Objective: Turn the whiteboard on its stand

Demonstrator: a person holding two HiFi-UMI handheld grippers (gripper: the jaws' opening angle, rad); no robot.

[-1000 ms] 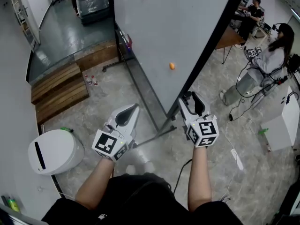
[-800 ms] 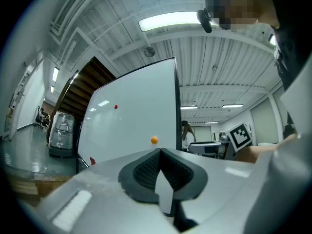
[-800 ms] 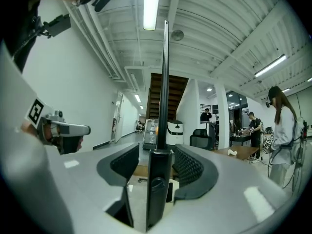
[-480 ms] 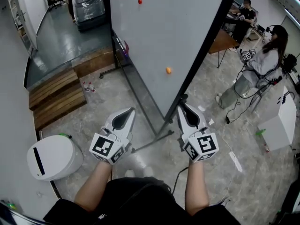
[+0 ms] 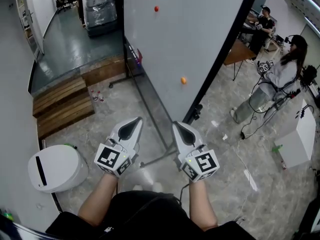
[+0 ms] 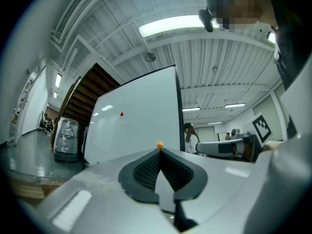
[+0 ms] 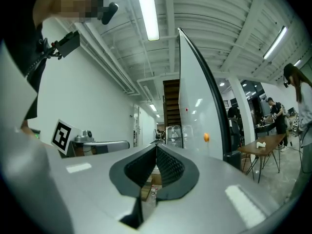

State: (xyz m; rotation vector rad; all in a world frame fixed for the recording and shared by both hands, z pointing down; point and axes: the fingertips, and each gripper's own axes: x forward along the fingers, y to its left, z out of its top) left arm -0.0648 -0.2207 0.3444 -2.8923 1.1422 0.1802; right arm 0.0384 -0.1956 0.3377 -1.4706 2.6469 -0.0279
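The big whiteboard (image 5: pixel 185 34) with a dark frame stands tilted on its stand, whose floor bar (image 5: pixel 157 158) runs just ahead of me. An orange magnet (image 5: pixel 183 80) and a red magnet (image 5: pixel 156 8) stick to its face. My left gripper (image 5: pixel 134 121) is shut and empty, short of the board's lower edge. My right gripper (image 5: pixel 178 126) is shut on nothing, left of the board's dark right edge and clear of it. The left gripper view shows the board (image 6: pixel 136 116) past its closed tips (image 6: pixel 159 151). In the right gripper view, the board (image 7: pixel 195 96) appears edge-on beyond the tips (image 7: pixel 156 146).
A white round bin (image 5: pixel 57 161) sits at my left, with wooden steps (image 5: pixel 62 99) and two bottles (image 5: pixel 96 85) behind it. On the right are a person (image 5: pixel 277 76), floor cables (image 5: pixel 250 126), a white cabinet (image 5: pixel 300 134) and a table (image 5: pixel 240 44).
My right gripper was open at the board's lower right edge. It has closed and drawn back to the left, away from the frame. The left gripper has barely moved.
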